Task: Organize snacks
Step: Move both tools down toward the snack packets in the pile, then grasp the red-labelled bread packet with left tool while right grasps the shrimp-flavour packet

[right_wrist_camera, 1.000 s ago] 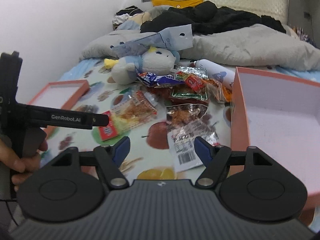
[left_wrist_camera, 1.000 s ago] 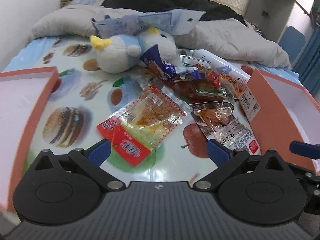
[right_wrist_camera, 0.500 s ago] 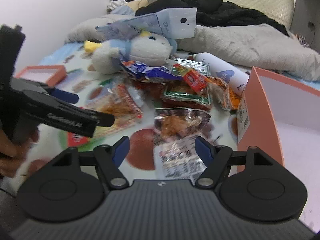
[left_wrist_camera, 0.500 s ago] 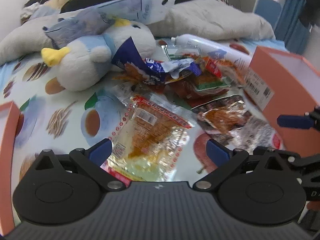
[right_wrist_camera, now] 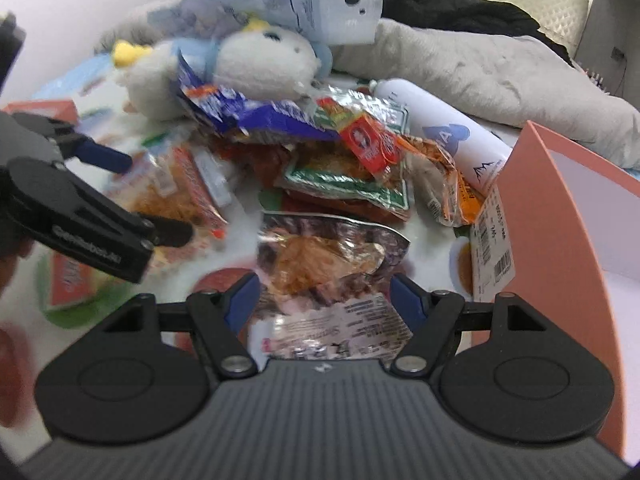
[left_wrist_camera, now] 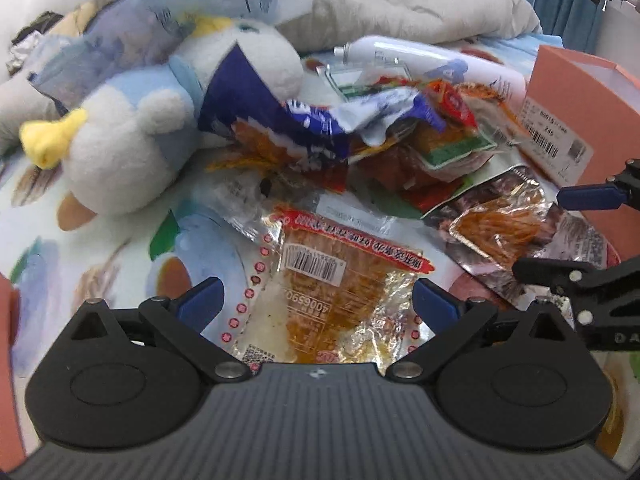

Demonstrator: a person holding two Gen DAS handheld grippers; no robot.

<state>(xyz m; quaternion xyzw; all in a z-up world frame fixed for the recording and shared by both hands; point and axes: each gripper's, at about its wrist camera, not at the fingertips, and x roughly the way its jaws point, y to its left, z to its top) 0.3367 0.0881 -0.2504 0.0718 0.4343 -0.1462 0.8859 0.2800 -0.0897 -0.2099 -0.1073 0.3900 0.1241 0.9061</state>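
From my left gripper (left_wrist_camera: 316,306) I see a red-edged snack packet (left_wrist_camera: 336,284) lying on the bed between its spread fingers, not pinched. Only the right gripper (right_wrist_camera: 324,298) shows the dark foil packet (right_wrist_camera: 324,264) between its own spread fingers, also untouched. A plush penguin (left_wrist_camera: 132,140), white bottle (right_wrist_camera: 452,136) and pink box (right_wrist_camera: 560,220) crowd the snack pile (right_wrist_camera: 340,160).

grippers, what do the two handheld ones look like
Both the left gripper and the right gripper are matte black with a ribbed grey-black body, two round discs, silver pivot screws and blue fingertip pads. The left one's arm bears white lettering.
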